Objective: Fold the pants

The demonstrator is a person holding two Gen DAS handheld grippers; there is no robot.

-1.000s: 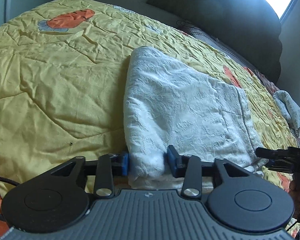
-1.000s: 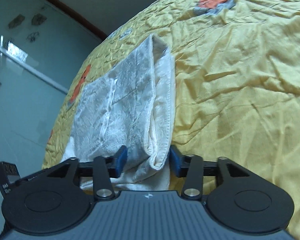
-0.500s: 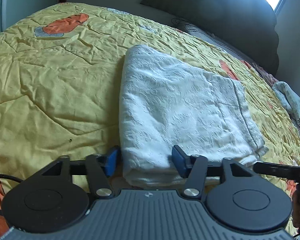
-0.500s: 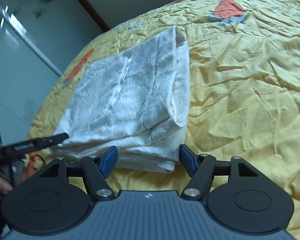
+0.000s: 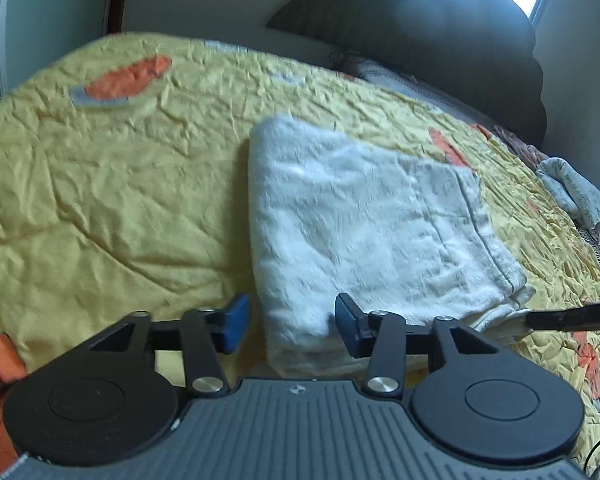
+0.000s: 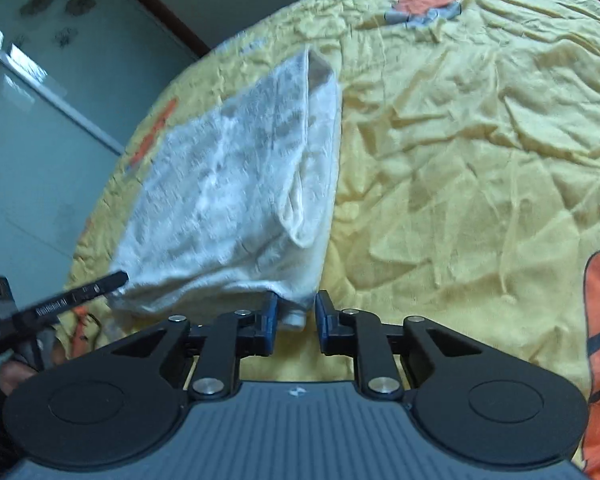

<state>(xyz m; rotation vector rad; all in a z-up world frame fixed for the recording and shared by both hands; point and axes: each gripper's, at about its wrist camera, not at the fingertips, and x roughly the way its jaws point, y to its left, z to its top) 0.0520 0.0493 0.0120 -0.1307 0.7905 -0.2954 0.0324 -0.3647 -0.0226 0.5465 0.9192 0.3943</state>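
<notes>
Pants (image 5: 364, 224) folded into a neat white rectangle on the bed (image 5: 100, 184), left gripper (image 5: 288, 322) jaws released beside them, right gripper (image 6: 296, 322) jaws narrowed but apparently gripping nothing; probably little left beyond tidying.

Home bedroom: quilted bed (image 5: 112, 184), headboard (image 5: 440, 36).
</notes>
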